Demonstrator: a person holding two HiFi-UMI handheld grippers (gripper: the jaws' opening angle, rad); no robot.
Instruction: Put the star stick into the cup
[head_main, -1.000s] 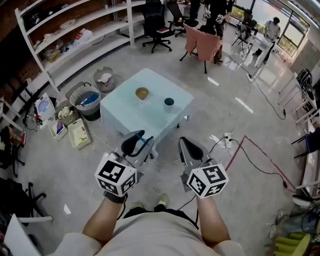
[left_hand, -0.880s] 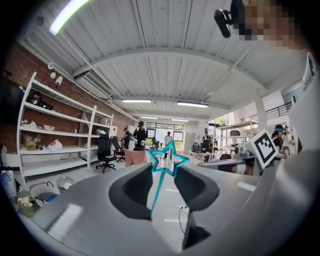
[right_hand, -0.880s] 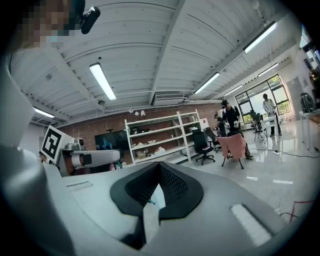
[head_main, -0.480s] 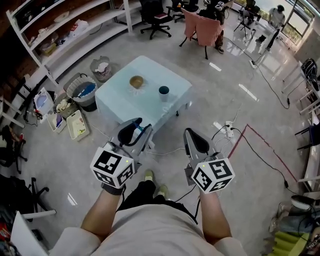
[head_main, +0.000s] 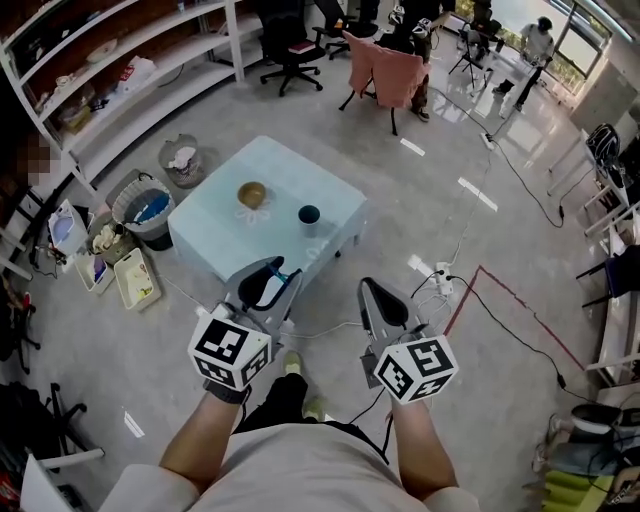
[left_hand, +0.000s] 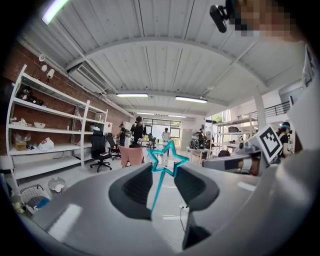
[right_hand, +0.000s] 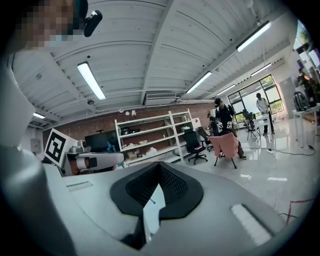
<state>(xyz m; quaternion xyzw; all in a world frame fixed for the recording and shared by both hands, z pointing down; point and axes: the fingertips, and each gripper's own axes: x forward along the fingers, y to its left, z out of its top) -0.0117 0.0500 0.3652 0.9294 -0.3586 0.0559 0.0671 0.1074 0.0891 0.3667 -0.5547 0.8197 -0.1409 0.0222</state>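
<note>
the left gripper (head_main: 269, 283) is clamped on the teal star stick (left_hand: 157, 192). the right gripper (right_hand: 159, 176) has its jaws together, empty. the cup (head_main: 309, 214) stands far on the table (head_main: 215, 235).

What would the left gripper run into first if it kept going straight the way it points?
Nothing close. The left gripper, shut on the star stick, points roughly level, probably passing above the low table; the pink-draped chair far across the room lies roughly ahead. Depth is unclear.

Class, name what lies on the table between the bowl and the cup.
Nothing: in the head view, the table top between the bowl and the cup is bare.
</note>
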